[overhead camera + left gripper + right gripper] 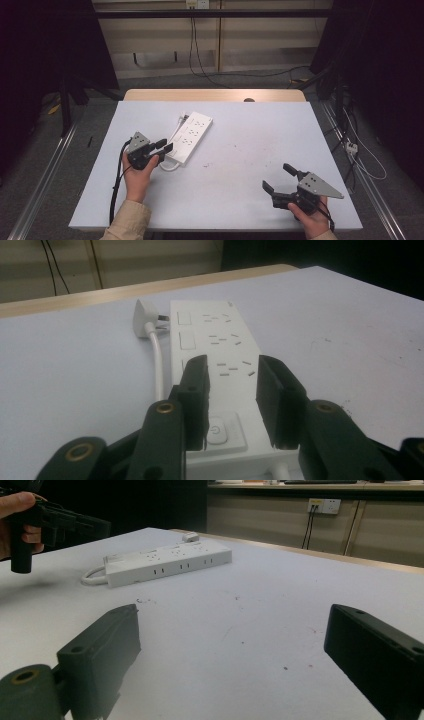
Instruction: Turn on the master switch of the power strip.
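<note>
Closest in, at the near edge of the pale surface (240,200), the left hand (136,176) holds the left gripper (164,146) right at the near end of the white power strip (191,136), and that strip is our landmark. The strip lies slanted on the surface, left of centre. In the left gripper view the two black jaws stand either side of the strip's near end, where the power button (218,430) sits, with the strip's body between them; whether the pads press on its sides I cannot tell. A white plug (143,319) lies just beside the strip's far left corner, its cord (159,365) running back along the strip's left edge. Moving right, bare surface with a few dark specks. Well to the right of the strip and nearer the person, the right gripper (281,177) rests low in the right hand (311,221), jaws spread wide, nothing between them, pointing back toward the strip.
</note>
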